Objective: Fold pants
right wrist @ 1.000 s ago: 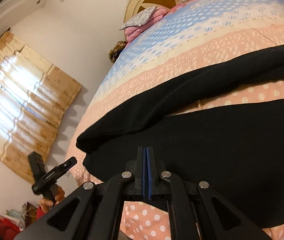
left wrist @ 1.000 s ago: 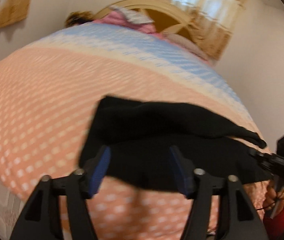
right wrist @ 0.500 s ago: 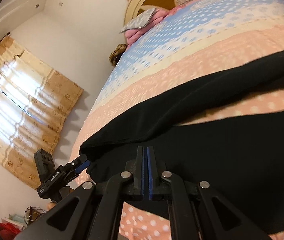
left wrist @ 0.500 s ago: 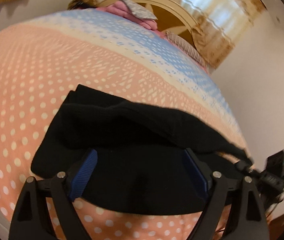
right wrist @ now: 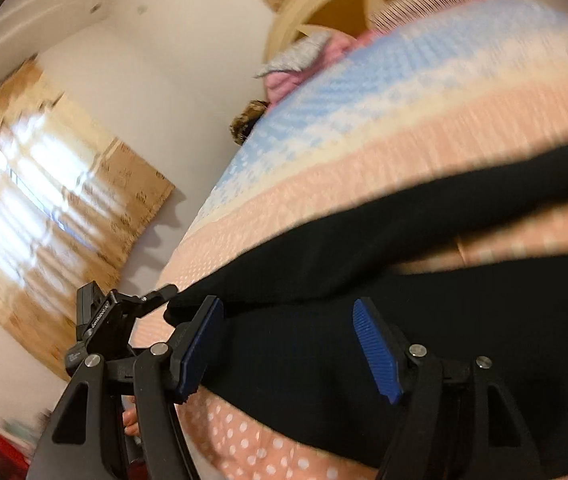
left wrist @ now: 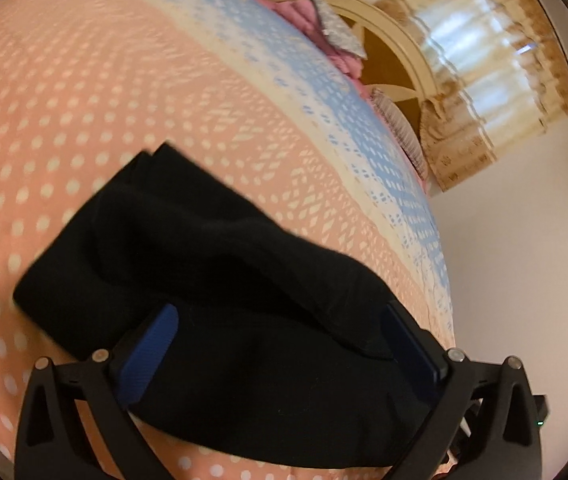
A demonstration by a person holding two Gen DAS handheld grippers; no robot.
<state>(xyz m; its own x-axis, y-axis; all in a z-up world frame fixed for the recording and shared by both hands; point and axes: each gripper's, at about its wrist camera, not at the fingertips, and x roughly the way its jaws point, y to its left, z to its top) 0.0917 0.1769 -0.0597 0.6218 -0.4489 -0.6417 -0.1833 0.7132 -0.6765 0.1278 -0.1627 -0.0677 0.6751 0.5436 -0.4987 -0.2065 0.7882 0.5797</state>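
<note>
1. Jaws first: on my left gripper [left wrist: 280,344] they stand wide apart, blue pads either side of black cloth with nothing pinched; on my right gripper [right wrist: 294,344] they are parted too, gripping nothing.
2. The bed [left wrist: 84,92] fills my left view, its cover peach with pale dots, then a cream band, then blue toward the far end.
3. The pants [left wrist: 212,264] lie on that peach cover near the close edge, black, with one layer lying over another and a fold ridge running across them. In my right view the pants [right wrist: 424,320] spread under the open pads, a long dark strip reaching away to the right, peach cover showing between strip and main body.
4. The curtain [left wrist: 488,68] glows at a lit window, beside the cream headboard [left wrist: 384,32].
5. Pink bedding [left wrist: 308,20] is heaped at the head end.
6. My right view is motion-blurred.
</note>
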